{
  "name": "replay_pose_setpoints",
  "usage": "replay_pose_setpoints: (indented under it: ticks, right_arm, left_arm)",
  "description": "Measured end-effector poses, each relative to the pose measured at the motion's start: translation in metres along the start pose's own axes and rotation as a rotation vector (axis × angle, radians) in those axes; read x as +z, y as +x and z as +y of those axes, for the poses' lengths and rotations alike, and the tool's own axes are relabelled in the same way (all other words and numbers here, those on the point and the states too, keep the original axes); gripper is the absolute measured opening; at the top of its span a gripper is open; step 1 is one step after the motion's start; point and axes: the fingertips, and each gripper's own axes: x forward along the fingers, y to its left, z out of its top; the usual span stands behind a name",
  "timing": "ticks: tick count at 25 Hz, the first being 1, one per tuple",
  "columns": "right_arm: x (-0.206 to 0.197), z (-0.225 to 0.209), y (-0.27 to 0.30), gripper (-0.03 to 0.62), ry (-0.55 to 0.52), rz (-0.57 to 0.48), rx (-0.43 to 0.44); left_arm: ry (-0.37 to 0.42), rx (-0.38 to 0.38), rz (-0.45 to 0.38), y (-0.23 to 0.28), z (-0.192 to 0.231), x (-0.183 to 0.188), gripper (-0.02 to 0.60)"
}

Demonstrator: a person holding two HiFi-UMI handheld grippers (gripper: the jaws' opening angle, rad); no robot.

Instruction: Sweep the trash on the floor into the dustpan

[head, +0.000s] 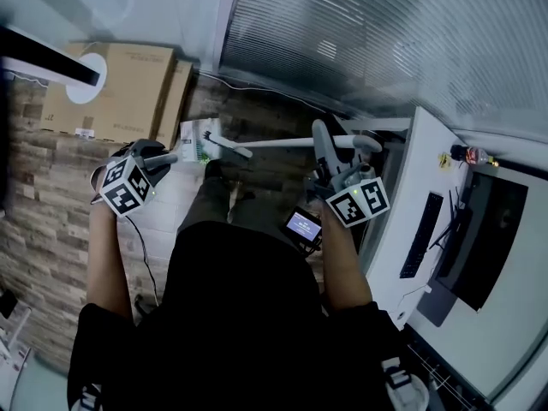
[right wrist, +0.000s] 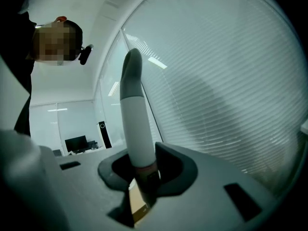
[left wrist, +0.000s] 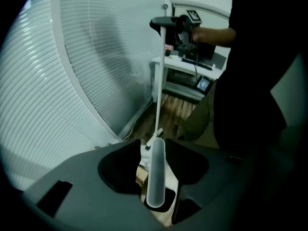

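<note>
My right tongs (right wrist: 142,174) are clamped on the broom (right wrist: 134,124) just below its grey tip. My left tongs (left wrist: 156,162) are spread a bit wider than the dustpan handle (left wrist: 155,189) standing between them, so not really pinching it. The dustpan (head: 195,139) sits down on the floor (head: 51,195) just past the left tongs, brush head (head: 216,148) right beside it.

Wood-plank floor (head: 51,178); pale slatted blinds (head: 385,32); white desk (head: 419,169) at right; cardboard boxes (head: 128,88) by the wall
</note>
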Motion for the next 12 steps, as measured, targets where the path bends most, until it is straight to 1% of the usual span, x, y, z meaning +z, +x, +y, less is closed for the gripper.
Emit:
replay_pose_setpoints:
  ticks: [2, 3, 4, 6, 8, 12]
  right_arm:
    - [0.008, 0.0, -0.01, 0.083, -0.04, 0.009, 0.006]
    - [0.012, -0.001, -0.015, 0.083, -0.066, 0.016, 0.007]
    - [0.015, -0.001, -0.02, 0.076, -0.097, 0.019, 0.005]
    - [0.022, -0.003, -0.032, 0.067, -0.158, 0.016, 0.003]
    - [0.03, -0.005, -0.047, 0.061, -0.209, 0.009, 0.001]
    - [0.048, -0.009, -0.087, 0.06, -0.268, -0.007, -0.011]
  left_arm:
    - [-0.053, 0.038, -0.1, -0.019, 0.009, 0.021, 0.123]
    - [-0.085, 0.065, -0.168, -0.03, 0.015, 0.033, 0.103]
    - [-0.123, 0.092, -0.253, -0.042, 0.02, 0.048, 0.077]
    - [-0.208, 0.14, -0.448, -0.071, 0.028, 0.078, 0.02]
    - [-0.281, 0.186, -0.634, -0.101, 0.03, 0.106, -0.004]
    - [-0.394, 0.283, -0.992, -0.16, 0.016, 0.154, -0.006]
